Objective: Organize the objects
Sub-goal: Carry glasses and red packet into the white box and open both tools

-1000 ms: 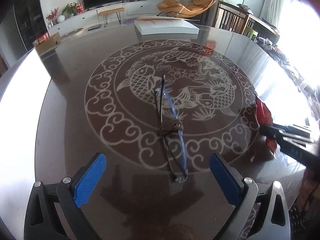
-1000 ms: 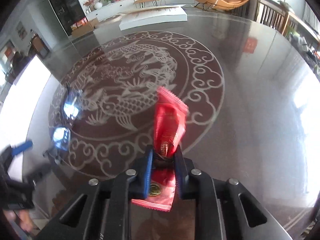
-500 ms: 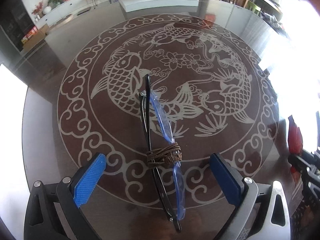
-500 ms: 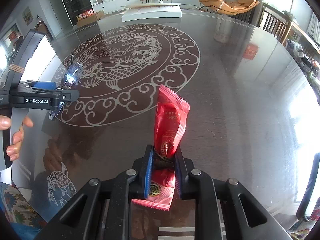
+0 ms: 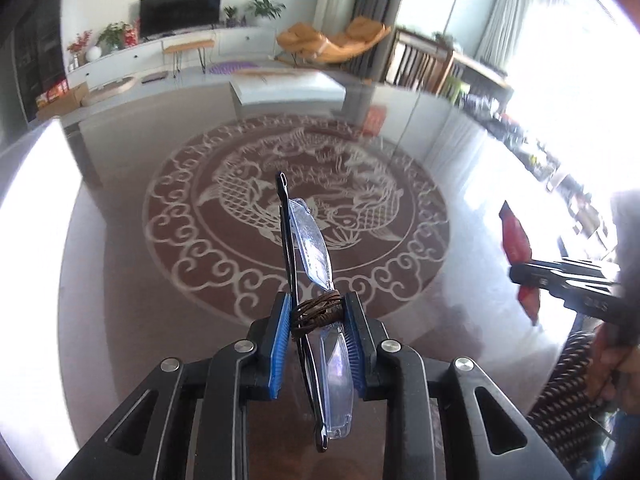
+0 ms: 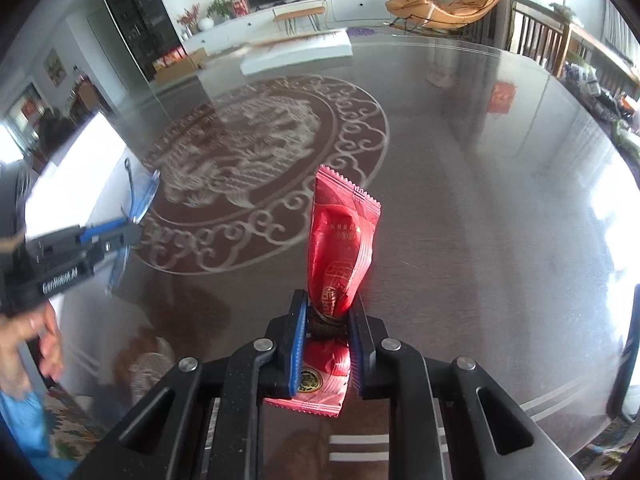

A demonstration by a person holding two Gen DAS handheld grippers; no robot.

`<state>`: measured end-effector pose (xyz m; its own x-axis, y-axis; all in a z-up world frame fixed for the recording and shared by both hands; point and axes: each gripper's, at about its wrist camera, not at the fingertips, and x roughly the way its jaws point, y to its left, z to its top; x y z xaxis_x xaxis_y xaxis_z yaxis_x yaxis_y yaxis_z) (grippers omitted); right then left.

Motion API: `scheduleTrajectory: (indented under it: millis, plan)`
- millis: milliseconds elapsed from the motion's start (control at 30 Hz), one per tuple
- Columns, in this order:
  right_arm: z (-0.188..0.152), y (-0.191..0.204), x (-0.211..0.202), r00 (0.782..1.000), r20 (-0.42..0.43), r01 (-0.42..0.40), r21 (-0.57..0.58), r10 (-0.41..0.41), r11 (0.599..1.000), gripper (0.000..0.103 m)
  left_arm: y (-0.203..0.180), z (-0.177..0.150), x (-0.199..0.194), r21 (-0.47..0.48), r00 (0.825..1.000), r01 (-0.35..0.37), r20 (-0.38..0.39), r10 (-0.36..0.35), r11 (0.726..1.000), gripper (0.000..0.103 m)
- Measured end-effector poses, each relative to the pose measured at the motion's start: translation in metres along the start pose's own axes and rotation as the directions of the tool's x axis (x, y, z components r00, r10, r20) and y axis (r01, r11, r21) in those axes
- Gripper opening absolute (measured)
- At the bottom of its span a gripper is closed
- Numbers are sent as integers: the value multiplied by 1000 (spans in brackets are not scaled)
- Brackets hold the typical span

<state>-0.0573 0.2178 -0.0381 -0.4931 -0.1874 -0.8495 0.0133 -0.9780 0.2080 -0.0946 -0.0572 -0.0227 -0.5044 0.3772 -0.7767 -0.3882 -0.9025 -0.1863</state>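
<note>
Folded black-framed glasses [image 5: 310, 240] with clear bluish lenses, bound by a brown cord [image 5: 316, 312], hang above the round table. My left gripper [image 5: 318, 312] has its jaws closing on them, and the blue pads press the cord wrap from both sides. In the right wrist view the left gripper [image 6: 120, 232] holds the glasses [image 6: 144, 194] at the left. A red snack packet [image 6: 344, 240] stands up from my right gripper [image 6: 328, 312], which is shut on its cord-tied waist. The left wrist view shows the right gripper [image 5: 560, 276] and the packet [image 5: 514, 232] at the right edge.
The dark glossy round table [image 6: 480, 200] carries a pale fish-and-cloud medallion [image 5: 296, 216]. A flat white box [image 5: 284, 86] lies at its far edge. A person's hand [image 6: 44, 332] grips the left tool. Chairs and clutter stand beyond the table's right side.
The left gripper went from wide open over the glasses lying on the table to shut on their cord wrap, and lifted them. The right gripper, still holding the packet, shifted and rose a little.
</note>
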Motion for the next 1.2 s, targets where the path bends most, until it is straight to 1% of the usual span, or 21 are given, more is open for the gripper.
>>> scheduleTrajectory:
  millis: [100,167,233,300,367,433,500,567,633,733,767,800,833,867,900,933,967,1033,1067,1133,1200]
  plan:
    - [13,25,-15,998,23,-55,-31,56,998,20,13,-14,-62,-50,997,-3,81,7,999,26]
    - [25,54,-24,993,31,-115,-73,118,991,20,35,-17,-105,-102,990,-17,137,31,995,26]
    - [37,91,-33,982,36,-177,-128,183,976,20,63,-23,-142,-157,982,-52,173,80,986,26]
    - [49,139,-39,962,28,-261,-194,271,946,20,97,-31,-174,-224,969,-113,190,157,968,26]
    - [60,199,-44,928,-1,-359,-267,372,894,20,133,-44,-195,-286,948,-210,176,267,935,27]
    - [65,255,-46,891,-43,-439,-327,451,837,20,168,-60,-203,-349,929,-291,121,351,891,27]
    - [67,318,-45,851,-105,-513,-383,515,768,20,203,-79,-203,-413,915,-343,56,400,843,27]
    - [64,365,-38,830,-164,-548,-418,534,724,20,225,-97,-200,-453,906,-377,-1,423,807,27]
    - [57,401,-23,828,-224,-557,-438,514,706,20,236,-113,-197,-486,897,-405,-47,440,774,27]
    - [46,435,7,823,-308,-568,-417,478,709,20,238,-132,-194,-510,884,-437,-94,457,741,31]
    - [44,443,19,818,-338,-572,-410,465,710,21,237,-134,-191,-511,877,-453,-111,467,731,38]
    - [42,451,29,820,-361,-568,-414,445,712,21,235,-136,-189,-513,872,-463,-116,475,723,54]
    - [40,458,37,828,-373,-553,-426,418,716,23,232,-136,-187,-518,865,-473,-118,488,713,64]
    - [39,461,49,837,-383,-537,-438,390,721,33,229,-135,-188,-523,854,-485,-112,508,701,81]
    - [36,464,51,841,-384,-529,-444,380,723,39,229,-133,-190,-523,841,-501,-106,531,690,90]
    - [35,464,52,847,-380,-521,-448,373,727,54,225,-132,-194,-517,818,-530,-104,566,672,94]
    - [37,464,51,855,-364,-509,-458,369,729,61,223,-128,-199,-508,782,-575,-110,614,641,95]
    - [42,460,44,879,-325,-472,-496,348,729,64,220,-121,-201,-501,717,-645,-134,685,577,98]
    - [43,460,40,890,-311,-453,-514,334,728,64,217,-118,-203,-501,697,-664,-144,703,555,99]
    - [47,457,32,909,-277,-417,-550,312,724,65,216,-115,-206,-519,685,-672,-164,710,529,99]
    - [50,455,25,921,-248,-390,-574,301,720,70,215,-113,-209,-534,672,-686,-203,712,494,99]
